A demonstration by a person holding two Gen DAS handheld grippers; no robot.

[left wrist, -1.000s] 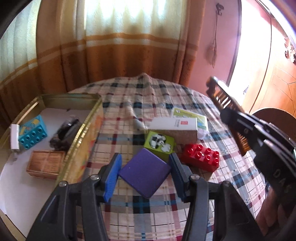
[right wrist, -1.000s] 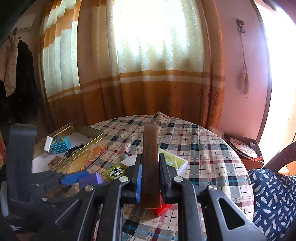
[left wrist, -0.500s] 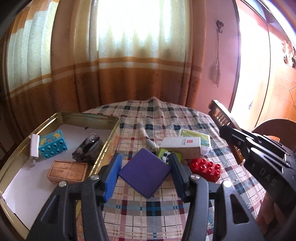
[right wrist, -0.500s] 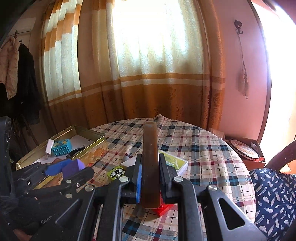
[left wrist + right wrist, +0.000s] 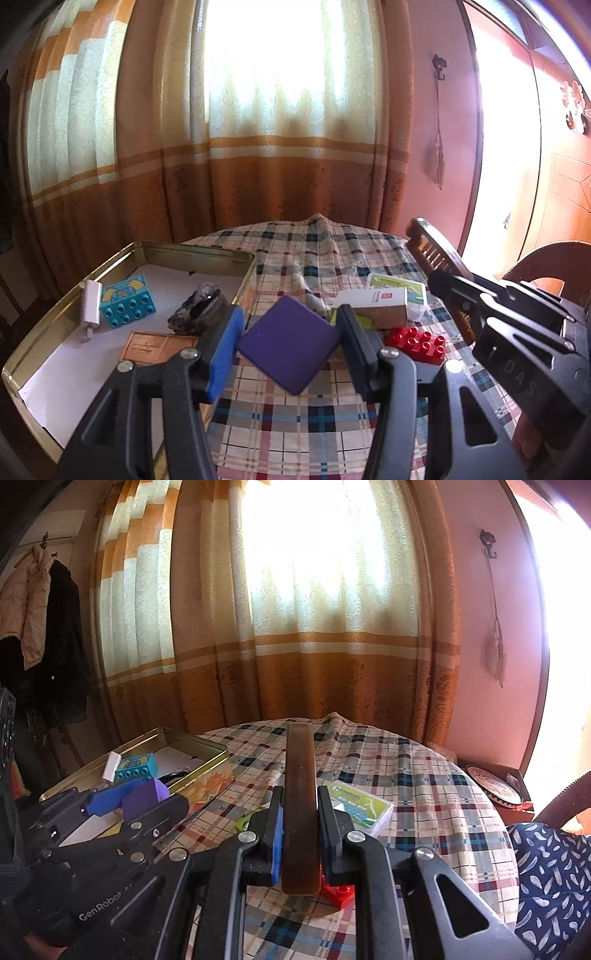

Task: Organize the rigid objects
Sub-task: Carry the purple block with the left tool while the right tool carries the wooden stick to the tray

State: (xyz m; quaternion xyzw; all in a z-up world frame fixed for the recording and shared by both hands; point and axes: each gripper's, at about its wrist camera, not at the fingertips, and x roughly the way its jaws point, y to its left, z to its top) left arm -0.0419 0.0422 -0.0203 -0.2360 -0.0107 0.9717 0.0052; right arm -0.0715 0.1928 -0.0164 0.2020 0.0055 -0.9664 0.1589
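Note:
My left gripper [image 5: 290, 334] is shut on a flat purple block [image 5: 287, 349] and holds it in the air above the checked tablecloth, just right of the gold tin [image 5: 192, 254]. The block also shows in the right wrist view [image 5: 146, 797]. My right gripper [image 5: 300, 808] is shut on a brown comb [image 5: 300, 790], held upright on edge; the comb also shows in the left wrist view [image 5: 434, 254]. On the cloth lie a red brick [image 5: 417, 341], a white and cork box [image 5: 376, 304] and a green card box [image 5: 360, 806].
The tin holds a teal brick [image 5: 127, 306], a white charger [image 5: 90, 306], a dark rock-like lump [image 5: 199, 310] and a brown wooden tile [image 5: 159, 347]. A green picture cube [image 5: 364, 321] is mostly hidden behind my left finger. Curtains hang behind the round table. A chair stands at the right.
My left gripper has lifted the purple block off the cloth and tilted up, drifting toward the tin. The right gripper has held the comb almost still.

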